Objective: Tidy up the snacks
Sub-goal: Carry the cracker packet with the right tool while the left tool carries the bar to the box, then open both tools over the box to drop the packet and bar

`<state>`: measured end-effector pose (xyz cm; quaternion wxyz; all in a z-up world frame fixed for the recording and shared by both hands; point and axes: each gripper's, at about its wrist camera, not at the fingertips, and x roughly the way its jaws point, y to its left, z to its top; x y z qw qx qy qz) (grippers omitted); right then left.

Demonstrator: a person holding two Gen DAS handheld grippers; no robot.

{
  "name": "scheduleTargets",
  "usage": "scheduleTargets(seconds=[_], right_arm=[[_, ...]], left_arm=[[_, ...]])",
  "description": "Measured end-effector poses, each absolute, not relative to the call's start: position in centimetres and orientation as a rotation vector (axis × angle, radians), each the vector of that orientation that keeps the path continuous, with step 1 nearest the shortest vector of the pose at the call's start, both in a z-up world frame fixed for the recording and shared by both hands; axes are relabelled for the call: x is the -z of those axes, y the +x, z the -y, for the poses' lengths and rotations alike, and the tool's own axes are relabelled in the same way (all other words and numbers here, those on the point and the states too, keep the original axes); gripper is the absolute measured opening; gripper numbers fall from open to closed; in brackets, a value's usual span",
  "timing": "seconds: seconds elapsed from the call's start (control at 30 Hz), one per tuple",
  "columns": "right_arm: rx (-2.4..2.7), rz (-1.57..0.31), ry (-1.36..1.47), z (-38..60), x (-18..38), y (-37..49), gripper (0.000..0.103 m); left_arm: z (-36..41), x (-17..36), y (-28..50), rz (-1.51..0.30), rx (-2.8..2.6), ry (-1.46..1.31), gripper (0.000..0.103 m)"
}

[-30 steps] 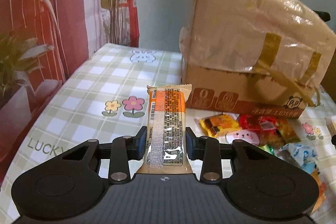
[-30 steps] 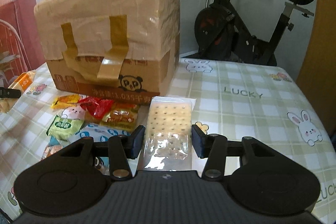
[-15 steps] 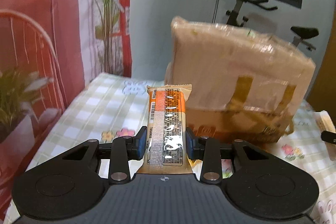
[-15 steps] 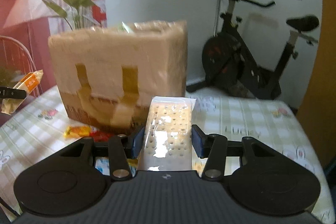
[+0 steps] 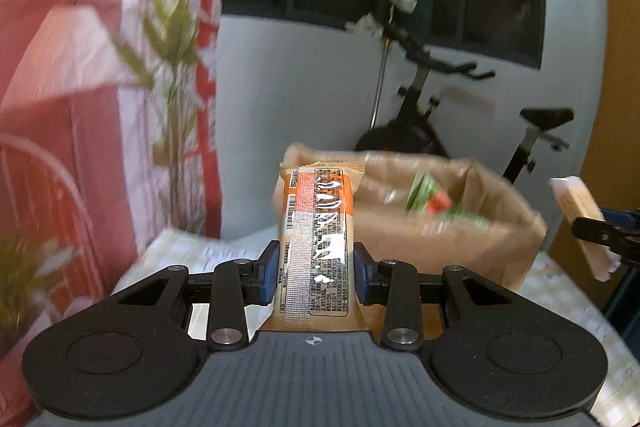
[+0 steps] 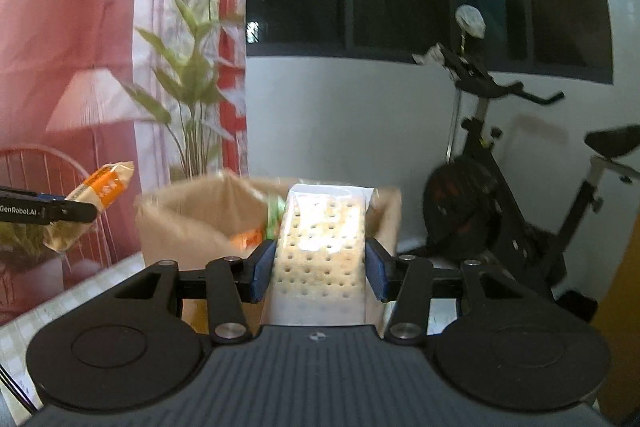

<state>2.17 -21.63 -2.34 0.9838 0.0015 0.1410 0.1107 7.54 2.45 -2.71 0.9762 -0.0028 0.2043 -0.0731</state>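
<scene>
**Two grippers, two snacks, one open box**

One checked tablecloth (image 5: 188, 247) covers the table; behind it are a red curtain (image 6: 60, 27), a plant (image 6: 192, 87) and one exercise bike (image 6: 500, 207). The left gripper (image 5: 316, 267) is clamped on an orange snack bar (image 5: 318, 227), and the right gripper (image 6: 320, 267) pinches a cracker pack (image 6: 320, 247), both near the open cardboard box (image 5: 460, 243).

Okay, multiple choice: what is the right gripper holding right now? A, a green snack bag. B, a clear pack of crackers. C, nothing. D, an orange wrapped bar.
B: the right gripper is shut on the cracker pack, its pale, dotted crackers showing through the clear wrap; the orange bar is in the left gripper.
</scene>
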Motion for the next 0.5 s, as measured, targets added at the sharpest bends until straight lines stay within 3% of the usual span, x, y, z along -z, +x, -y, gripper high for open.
scheduleTargets(seconds=[0.23, 0.5], right_arm=[[-0.251, -0.317, -0.037, 20.6, 0.8, 11.3, 0.05], [-0.195, -0.443, -0.044, 21.0, 2.8, 18.3, 0.05]], left_arm=[[-0.1, -0.4, 13.6, -0.369, 0.173, -0.016, 0.039], [2.0, 0.9, 20.3, -0.435, 0.161, 0.001, 0.039]])
